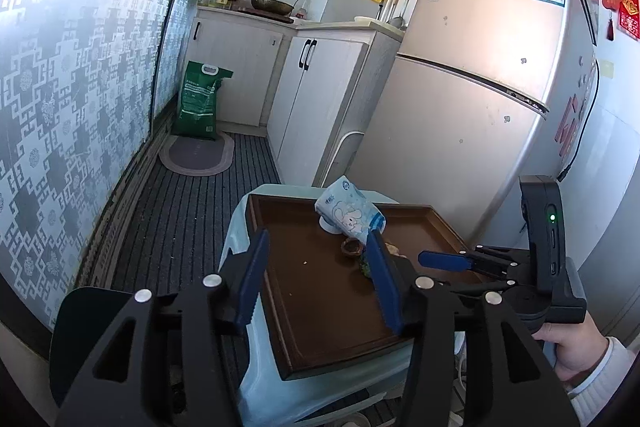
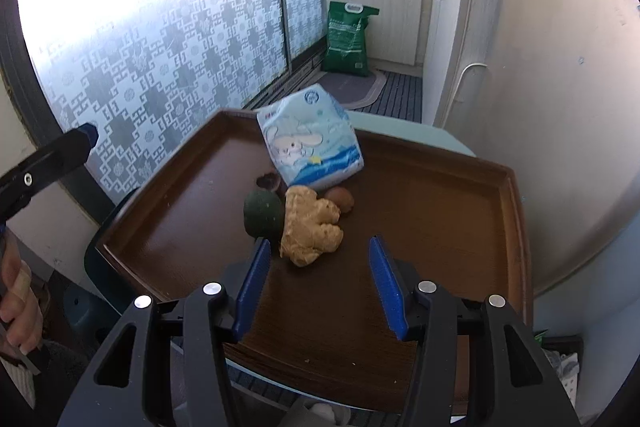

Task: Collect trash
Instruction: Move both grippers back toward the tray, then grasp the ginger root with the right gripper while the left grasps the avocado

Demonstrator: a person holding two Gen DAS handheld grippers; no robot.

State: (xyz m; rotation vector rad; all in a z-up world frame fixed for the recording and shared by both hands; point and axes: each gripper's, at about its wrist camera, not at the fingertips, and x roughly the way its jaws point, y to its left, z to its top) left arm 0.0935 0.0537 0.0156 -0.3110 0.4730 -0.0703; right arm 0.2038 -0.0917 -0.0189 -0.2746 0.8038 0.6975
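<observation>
A brown tray (image 2: 440, 211) carries a blue-and-white tissue pack (image 2: 312, 147), a knobbly piece of ginger (image 2: 310, 223), a dark green round fruit (image 2: 262, 215), a brown egg-shaped thing (image 2: 340, 201) and a small dark shell (image 2: 267, 182). My right gripper (image 2: 319, 251) is open just in front of the ginger; its pads touch nothing. My left gripper (image 1: 318, 247) is open over the tray's (image 1: 320, 299) left part, short of the tissue pack (image 1: 348, 215) and the shell (image 1: 352, 247). Part of the pile is hidden behind its right finger.
The tray rests on a light blue stand (image 1: 264, 379) beside a tall fridge (image 1: 480, 87). White cabinets (image 1: 320, 99), a green sack (image 1: 200, 99) and an oval mat (image 1: 196, 155) lie beyond. A patterned glass door (image 1: 80, 87) runs along the left. A hand (image 1: 576, 351) holds the right gripper.
</observation>
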